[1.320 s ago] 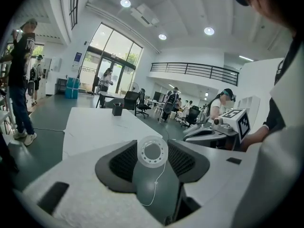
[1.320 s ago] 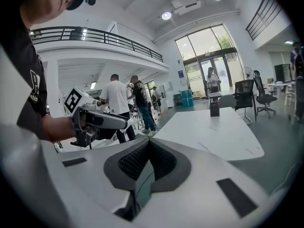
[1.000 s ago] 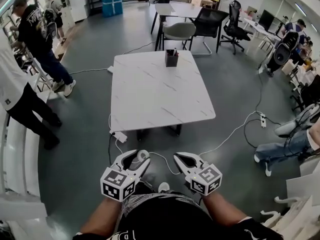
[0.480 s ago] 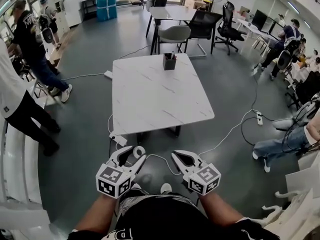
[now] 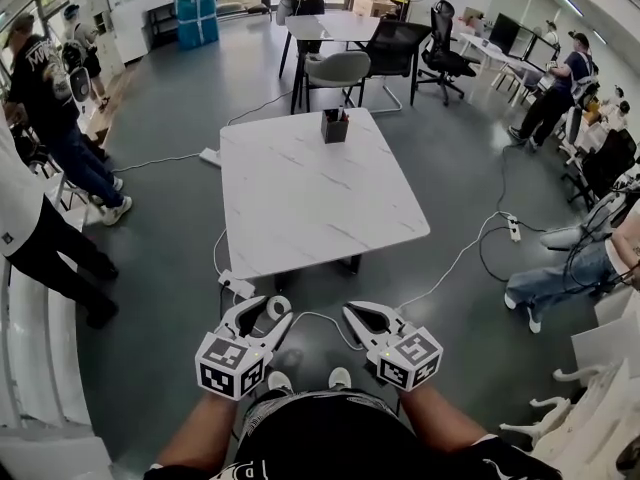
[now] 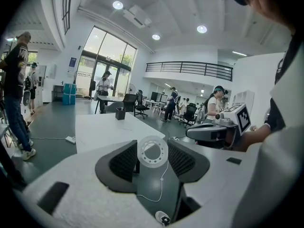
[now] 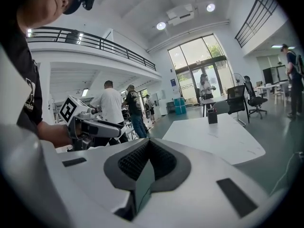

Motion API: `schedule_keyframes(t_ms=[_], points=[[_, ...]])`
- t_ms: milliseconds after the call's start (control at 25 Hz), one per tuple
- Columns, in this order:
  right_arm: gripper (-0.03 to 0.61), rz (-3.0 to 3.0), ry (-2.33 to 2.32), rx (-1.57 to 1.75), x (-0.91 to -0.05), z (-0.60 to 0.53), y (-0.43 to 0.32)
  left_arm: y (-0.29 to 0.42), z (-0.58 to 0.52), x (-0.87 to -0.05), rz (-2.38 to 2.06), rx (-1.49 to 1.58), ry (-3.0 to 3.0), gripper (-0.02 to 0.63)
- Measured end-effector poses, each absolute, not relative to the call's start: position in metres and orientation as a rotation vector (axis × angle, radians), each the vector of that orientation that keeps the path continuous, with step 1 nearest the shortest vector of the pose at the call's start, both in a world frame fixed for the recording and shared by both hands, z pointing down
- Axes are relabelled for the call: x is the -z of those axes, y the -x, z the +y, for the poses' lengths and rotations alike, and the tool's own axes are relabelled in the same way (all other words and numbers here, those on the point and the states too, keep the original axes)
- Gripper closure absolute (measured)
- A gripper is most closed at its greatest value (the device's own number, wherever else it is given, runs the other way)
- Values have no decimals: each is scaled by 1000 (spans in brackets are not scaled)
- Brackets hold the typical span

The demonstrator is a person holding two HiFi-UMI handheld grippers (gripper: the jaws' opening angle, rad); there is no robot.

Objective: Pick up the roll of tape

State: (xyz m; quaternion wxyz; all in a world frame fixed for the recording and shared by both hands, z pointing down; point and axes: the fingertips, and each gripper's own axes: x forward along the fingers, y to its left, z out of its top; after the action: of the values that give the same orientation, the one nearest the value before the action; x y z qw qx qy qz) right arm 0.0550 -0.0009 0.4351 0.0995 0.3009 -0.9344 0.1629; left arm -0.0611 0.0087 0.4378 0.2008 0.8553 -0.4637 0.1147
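Roll of tape sits between the two ribbed pads of our left gripper, which press on its opposite sides. It is a pale, translucent ring standing on edge, with its open centre facing back along the jaws. The jaws stand fairly wide, spread by the roll they hold, and we carry it in the air above the grey floor. Our right gripper hangs just beside the left one, apart from it, with its dark pads pressed together and nothing between them.

Below the tips of both grippers a thin white cable trails over the floor, and a white power strip lies just beyond the left gripper. Ahead of both grippers stands a white marbled table, bare except for a small dark holder near its far edge. Past the table we see a grey chair, black office chairs and more desks. People stand off to the left of the left gripper, and others sit to the right of the right one
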Motion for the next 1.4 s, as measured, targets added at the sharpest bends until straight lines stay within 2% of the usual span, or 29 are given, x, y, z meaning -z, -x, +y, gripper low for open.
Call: schedule_keyframes(t_ms=[1400], points=[[575,-2746,-871,-473,-433,-13,-37,69,-2,-433,-1276,-347,-2427,403]])
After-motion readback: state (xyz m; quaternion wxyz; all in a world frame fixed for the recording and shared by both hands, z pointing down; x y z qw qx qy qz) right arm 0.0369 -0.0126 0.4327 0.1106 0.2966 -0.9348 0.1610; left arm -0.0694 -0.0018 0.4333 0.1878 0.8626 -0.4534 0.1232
